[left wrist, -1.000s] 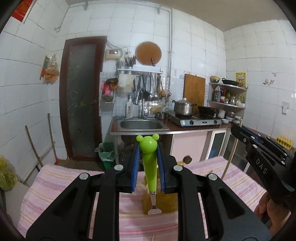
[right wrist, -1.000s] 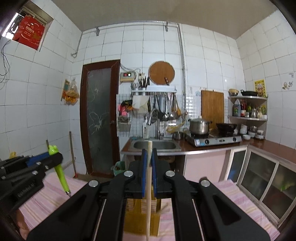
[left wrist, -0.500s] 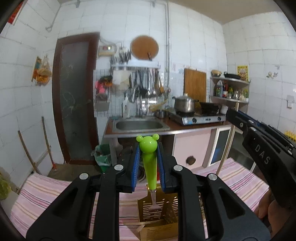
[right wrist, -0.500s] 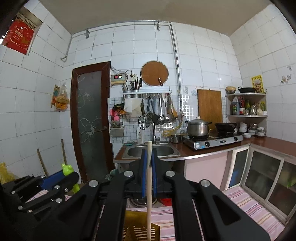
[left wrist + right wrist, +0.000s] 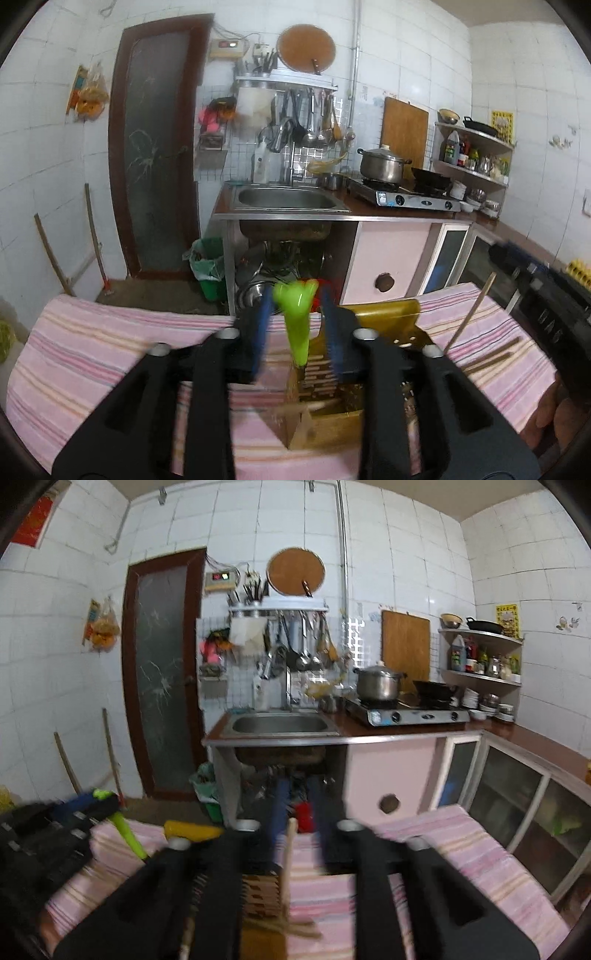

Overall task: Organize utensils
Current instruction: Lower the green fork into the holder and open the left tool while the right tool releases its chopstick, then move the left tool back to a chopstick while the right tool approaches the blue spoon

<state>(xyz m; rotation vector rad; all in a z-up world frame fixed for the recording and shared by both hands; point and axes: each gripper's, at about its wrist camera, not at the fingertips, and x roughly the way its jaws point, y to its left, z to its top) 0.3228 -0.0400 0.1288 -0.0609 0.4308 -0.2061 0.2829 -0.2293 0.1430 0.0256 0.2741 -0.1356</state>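
Above the slotted golden plastic utensil holder (image 5: 373, 332) on the pink striped cloth-covered counter (image 5: 110, 350), the left claw (image 5: 295, 332) has its jaws apart around the green bear-headed utensil (image 5: 297, 325), which stands in the holder. Right of the holder, the right claw (image 5: 295, 830) is spread around a wooden chopstick (image 5: 288, 853).

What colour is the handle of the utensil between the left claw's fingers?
Bright lime green handle, topped with a bear-like head; clearest in the left wrist view.
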